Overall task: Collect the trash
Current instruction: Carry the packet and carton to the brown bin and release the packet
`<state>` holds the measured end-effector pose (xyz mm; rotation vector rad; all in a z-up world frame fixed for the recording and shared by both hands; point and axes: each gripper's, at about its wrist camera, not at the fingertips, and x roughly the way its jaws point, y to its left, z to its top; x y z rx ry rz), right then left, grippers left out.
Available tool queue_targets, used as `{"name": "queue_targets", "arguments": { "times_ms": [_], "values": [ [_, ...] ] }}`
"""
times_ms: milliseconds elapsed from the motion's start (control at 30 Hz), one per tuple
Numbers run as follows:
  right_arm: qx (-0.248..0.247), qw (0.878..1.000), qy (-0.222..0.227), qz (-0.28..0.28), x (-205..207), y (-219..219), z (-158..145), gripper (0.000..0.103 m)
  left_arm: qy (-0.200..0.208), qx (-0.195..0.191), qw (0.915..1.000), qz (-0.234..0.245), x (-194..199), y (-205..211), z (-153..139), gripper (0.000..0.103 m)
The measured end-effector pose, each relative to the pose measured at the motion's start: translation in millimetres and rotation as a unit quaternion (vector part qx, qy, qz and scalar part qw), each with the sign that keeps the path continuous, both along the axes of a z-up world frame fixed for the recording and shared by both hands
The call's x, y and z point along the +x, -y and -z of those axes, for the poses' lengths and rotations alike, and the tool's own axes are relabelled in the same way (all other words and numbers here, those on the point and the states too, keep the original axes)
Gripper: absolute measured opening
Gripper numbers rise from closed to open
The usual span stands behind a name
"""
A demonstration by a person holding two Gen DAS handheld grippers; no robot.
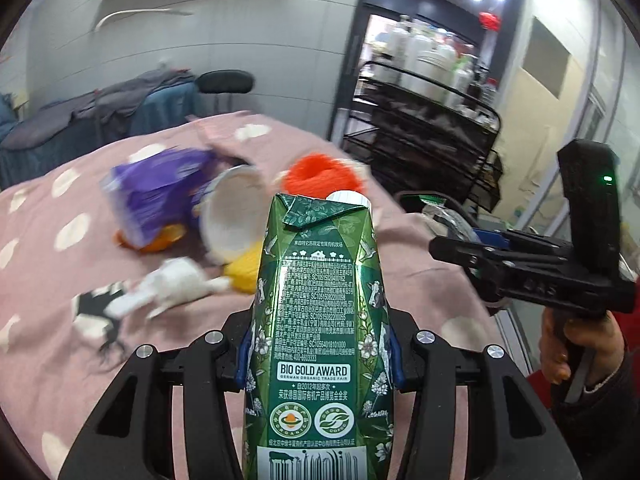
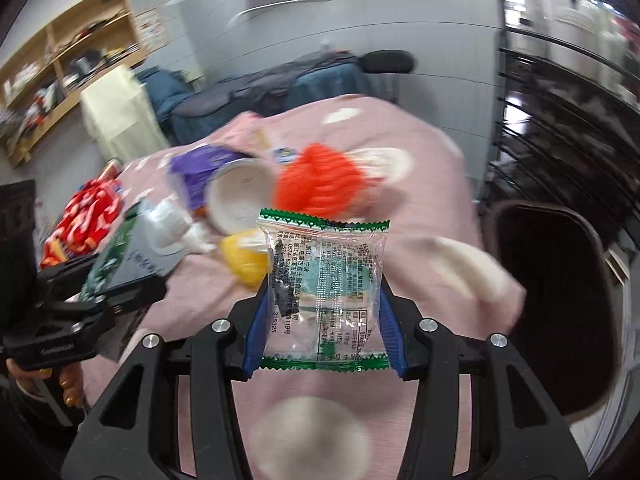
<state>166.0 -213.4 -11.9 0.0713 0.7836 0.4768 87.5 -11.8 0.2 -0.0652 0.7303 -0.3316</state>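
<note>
My left hand-held gripper (image 1: pixel 318 354) is clamped on the green milk carton (image 1: pixel 320 320), gripped low on its sides so the folded top stands clear ahead of the pads. My right hand-held gripper (image 2: pixel 320 328) grasps the clear snack wrapper (image 2: pixel 324 288) by its two side edges, keeping it flat. Each piece is lifted off the pink bed cover (image 2: pixel 420 152). Ahead of both lies uncollected trash: a white cup (image 2: pixel 240 196), purple packet (image 1: pixel 160 188), orange netting (image 2: pixel 316 184). The dark bin (image 2: pixel 560 320) sits right of my right tool, probably the drop point.
</note>
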Motion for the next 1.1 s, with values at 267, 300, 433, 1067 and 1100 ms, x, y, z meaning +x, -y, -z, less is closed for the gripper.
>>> {"name": "queue_targets", "arguments": {
  "times_ms": [267,300,433,1067,1100],
  "values": [
    [-0.035,0.990,-0.026,0.134,29.2,81.6,29.3,0.049,-0.006,-0.009,0.9963,0.085,25.0,61.5,-0.2,0.049],
    [-0.042,0.987,-0.033,0.150,35.1,89.5,36.2,0.049,-0.007,-0.009,0.9956,0.093,27.2,68.0,0.5,0.049],
    [-0.053,0.976,-0.068,0.198,56.1,125.3,66.7,0.049,-0.017,-0.011,0.9929,0.117,33.4,86.6,5.8,0.049],
    [-0.066,0.956,-0.102,0.267,70.3,165.8,110.8,0.079,-0.036,-0.008,0.9882,0.149,51.6,118.2,13.2,0.049],
    [-0.066,0.956,-0.098,0.268,66.7,164.7,108.5,0.080,-0.038,-0.009,0.9877,0.151,53.3,120.7,13.9,0.049]
  ]
}}
